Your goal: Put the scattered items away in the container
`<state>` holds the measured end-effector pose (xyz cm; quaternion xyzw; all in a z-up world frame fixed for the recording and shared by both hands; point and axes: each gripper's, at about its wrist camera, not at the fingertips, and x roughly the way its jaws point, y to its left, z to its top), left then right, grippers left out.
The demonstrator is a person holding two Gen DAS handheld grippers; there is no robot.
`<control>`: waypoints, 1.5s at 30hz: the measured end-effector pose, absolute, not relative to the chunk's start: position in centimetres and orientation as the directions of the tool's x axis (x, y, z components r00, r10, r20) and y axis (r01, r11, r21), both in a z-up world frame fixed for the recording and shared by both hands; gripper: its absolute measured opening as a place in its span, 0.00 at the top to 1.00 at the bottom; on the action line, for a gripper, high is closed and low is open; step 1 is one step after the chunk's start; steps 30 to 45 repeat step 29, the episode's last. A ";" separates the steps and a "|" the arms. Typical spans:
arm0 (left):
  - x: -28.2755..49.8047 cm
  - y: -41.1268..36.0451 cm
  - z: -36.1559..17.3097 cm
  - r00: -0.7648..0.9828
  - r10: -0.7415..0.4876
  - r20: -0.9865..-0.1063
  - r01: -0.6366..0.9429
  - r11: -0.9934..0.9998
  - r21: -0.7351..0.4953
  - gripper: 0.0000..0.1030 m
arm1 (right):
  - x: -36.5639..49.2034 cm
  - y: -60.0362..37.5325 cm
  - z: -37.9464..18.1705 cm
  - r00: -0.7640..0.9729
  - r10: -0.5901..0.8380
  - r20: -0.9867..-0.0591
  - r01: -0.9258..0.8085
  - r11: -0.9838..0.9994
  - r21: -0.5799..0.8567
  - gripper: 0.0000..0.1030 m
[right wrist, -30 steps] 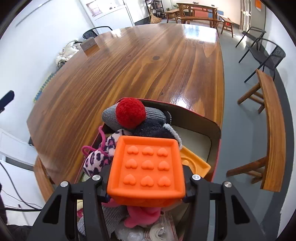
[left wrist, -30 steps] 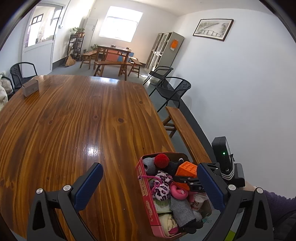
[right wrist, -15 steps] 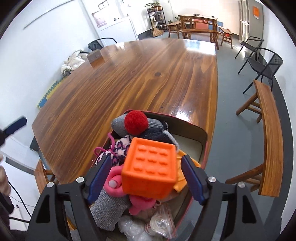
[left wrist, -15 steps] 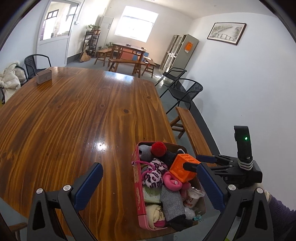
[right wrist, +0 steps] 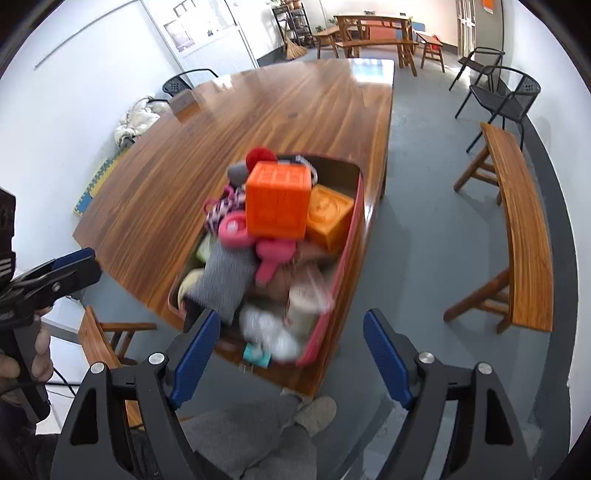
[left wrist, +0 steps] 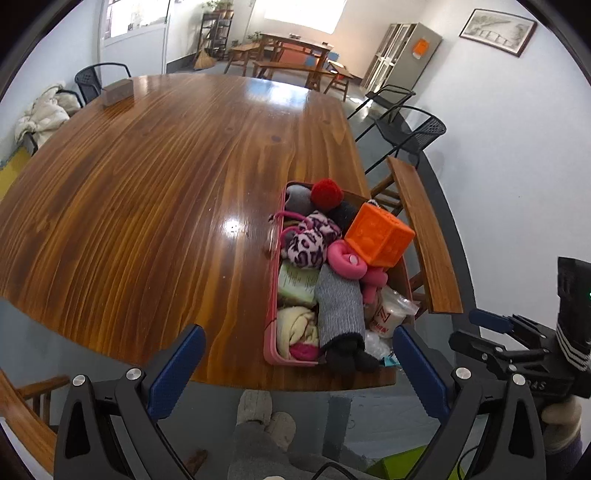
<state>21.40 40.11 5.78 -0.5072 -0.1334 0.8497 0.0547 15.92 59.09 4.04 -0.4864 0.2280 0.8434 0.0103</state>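
A second ago the right claw (right wrist: 291, 354) was clamped on the orange cube (left wrist: 378, 239); now its jaws stand wide with nothing between them, pulled back off the near edge of the surface (left wrist: 147, 192). The cube rests on top of the heap in the pink container (left wrist: 272, 325), tilted, touching a pink ring toy (left wrist: 345, 258) on its left and a second orange block (right wrist: 327, 216) on its right. The left claw (left wrist: 295, 369) is also wide and empty, and has drawn back as well, so that the container now sits farther from it, at the near right corner of the surface. A red pompom (left wrist: 326, 194) lies at the container's far end and a grey sock (left wrist: 338, 299) near its middle.

The surface is long, glossy wood. A wooden bench (left wrist: 424, 236) runs along its right side, black chairs (left wrist: 410, 129) stand beyond, and a framed picture (left wrist: 498, 20) hangs on the right wall.
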 end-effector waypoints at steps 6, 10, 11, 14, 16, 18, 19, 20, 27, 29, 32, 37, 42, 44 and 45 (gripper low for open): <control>23.1 42.1 6.1 -0.494 0.218 -0.842 0.019 -0.965 -0.261 0.01 | 18.6 56.1 2.8 -0.449 -0.209 -0.869 -0.295 -0.883 0.365 0.19; 24.0 44.4 7.1 -0.510 0.212 -0.834 -0.058 -0.975 -0.213 0.01 | 19.3 54.4 2.3 -0.409 -0.164 -0.898 -0.297 -0.906 0.301 0.19; 24.2 45.0 7.2 -0.513 0.205 -0.834 -0.068 -0.978 -0.199 0.01 | 19.6 54.2 2.5 -0.407 -0.156 -0.900 -0.293 -0.911 0.290 0.19; 24.4 45.8 7.3 -0.508 0.206 -0.836 -0.079 -0.978 -0.193 0.01 | 20.2 54.0 3.2 -0.423 -0.116 -0.899 -0.292 -0.921 0.257 0.19; 24.4 46.0 7.2 -0.499 0.233 -0.835 -0.075 -0.971 -0.227 0.01 | 20.6 54.3 3.5 -0.439 -0.104 -0.892 -0.296 -0.921 0.253 0.19; 24.6 46.1 7.1 -0.493 0.259 -0.831 -0.077 -0.964 -0.255 0.01 | 20.8 54.7 3.3 -0.448 -0.103 -0.888 -0.306 -0.916 0.261 0.19; 24.6 46.1 7.1 -0.492 0.258 -0.832 -0.069 -0.964 -0.258 0.01 | 21.0 54.9 3.2 -0.450 -0.102 -0.887 -0.315 -0.912 0.264 0.19; 24.5 46.1 7.2 -0.490 0.254 -0.834 -0.062 -0.964 -0.257 0.01 | 21.0 55.0 3.1 -0.452 -0.104 -0.886 -0.321 -0.908 0.270 0.19; 24.3 45.8 7.3 -0.512 0.222 -0.830 -0.034 -0.971 -0.238 0.01 | 21.7 55.9 2.9 -0.462 -0.117 -0.879 -0.349 -0.887 0.301 0.19; 24.1 45.8 7.4 -0.522 0.187 -0.832 -0.031 -0.979 -0.201 0.01 | 21.7 56.1 3.0 -0.470 -0.113 -0.876 -0.353 -0.885 0.304 0.19; 24.1 45.8 7.4 -0.522 0.187 -0.832 -0.031 -0.979 -0.201 0.01 | 21.7 56.1 3.0 -0.470 -0.113 -0.876 -0.353 -0.885 0.304 0.19; 24.1 45.8 7.4 -0.522 0.187 -0.832 -0.031 -0.979 -0.201 0.01 | 21.7 56.1 3.0 -0.470 -0.113 -0.876 -0.353 -0.885 0.304 0.19; 24.1 45.8 7.4 -0.522 0.187 -0.832 -0.031 -0.979 -0.201 0.01 | 21.7 56.1 3.0 -0.470 -0.113 -0.876 -0.353 -0.885 0.304 0.19; 24.1 45.8 7.4 -0.522 0.187 -0.832 -0.031 -0.979 -0.201 0.01 | 21.7 56.1 3.0 -0.470 -0.113 -0.876 -0.353 -0.885 0.304 0.19; 24.1 45.8 7.4 -0.522 0.187 -0.832 -0.031 -0.979 -0.201 0.01 | 21.7 56.1 3.0 -0.470 -0.113 -0.876 -0.353 -0.885 0.304 0.19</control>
